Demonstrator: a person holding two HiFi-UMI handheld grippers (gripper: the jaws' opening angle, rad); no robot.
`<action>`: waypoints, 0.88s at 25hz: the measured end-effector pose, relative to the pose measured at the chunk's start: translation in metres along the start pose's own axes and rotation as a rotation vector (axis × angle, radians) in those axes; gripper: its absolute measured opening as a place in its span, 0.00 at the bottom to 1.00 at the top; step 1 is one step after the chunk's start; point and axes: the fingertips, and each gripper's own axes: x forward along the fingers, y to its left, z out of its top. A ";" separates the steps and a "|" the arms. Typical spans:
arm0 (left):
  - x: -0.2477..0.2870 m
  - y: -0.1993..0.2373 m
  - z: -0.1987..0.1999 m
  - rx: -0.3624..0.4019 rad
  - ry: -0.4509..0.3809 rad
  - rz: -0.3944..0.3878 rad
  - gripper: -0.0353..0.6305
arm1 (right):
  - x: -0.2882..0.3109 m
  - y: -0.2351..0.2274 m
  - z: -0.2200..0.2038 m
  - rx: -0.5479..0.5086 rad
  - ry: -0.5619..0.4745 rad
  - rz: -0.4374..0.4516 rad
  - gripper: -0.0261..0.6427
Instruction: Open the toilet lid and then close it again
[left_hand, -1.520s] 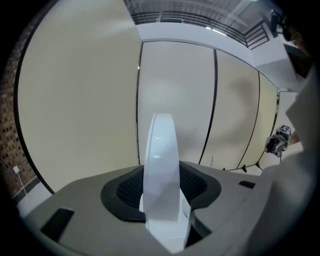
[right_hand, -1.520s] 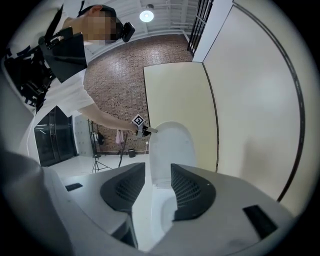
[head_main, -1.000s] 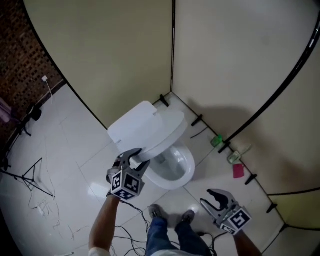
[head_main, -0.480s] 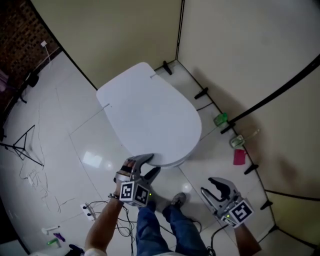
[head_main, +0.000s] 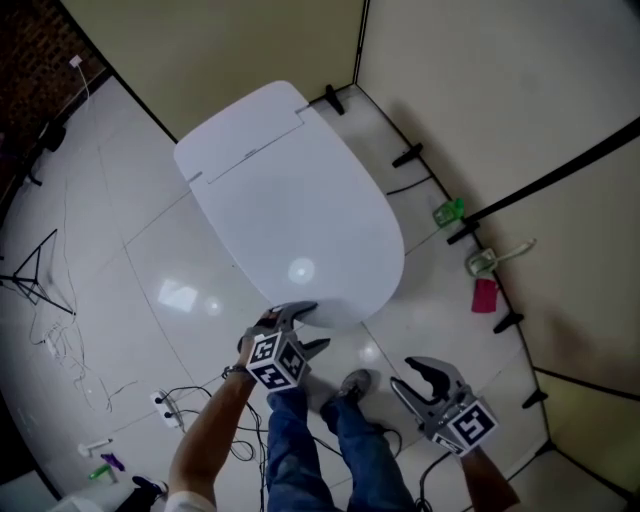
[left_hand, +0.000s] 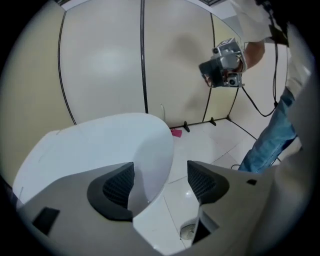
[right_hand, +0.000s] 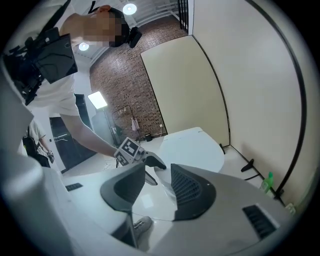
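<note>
The white toilet lid (head_main: 295, 205) lies down over the bowl, which it hides. My left gripper (head_main: 306, 326) is at the lid's front edge. In the left gripper view the lid (left_hand: 100, 145) has its rim between the spread jaws of that gripper (left_hand: 160, 182). The jaws have just been opening, and the pads do not press on the rim. My right gripper (head_main: 409, 378) hangs to the right above the floor, apart from the toilet. Its jaws stand open with nothing between them, as the right gripper view (right_hand: 157, 186) also shows.
Beige partition walls on black feet (head_main: 408, 155) close in the toilet at the back and right. A green bottle (head_main: 449, 211), a brush holder (head_main: 484, 262) and a pink object (head_main: 485, 295) stand along the right wall. Cables (head_main: 190, 410) lie on the tiles at the left. The person's shoes (head_main: 352, 384) are just in front of the toilet.
The lid has swung down from upright to flat over the bowl. My left gripper came down with its edge and its jaws spread apart. The right gripper sank a little.
</note>
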 end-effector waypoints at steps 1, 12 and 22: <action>0.009 -0.001 -0.008 -0.020 0.020 -0.018 0.55 | 0.001 0.001 -0.002 -0.002 0.000 0.003 0.28; 0.019 -0.009 -0.014 -0.160 0.006 -0.097 0.55 | -0.005 -0.003 0.010 -0.041 -0.008 -0.040 0.28; -0.211 0.016 0.182 -0.402 -0.539 0.036 0.55 | -0.032 0.002 0.162 -0.145 -0.163 -0.134 0.28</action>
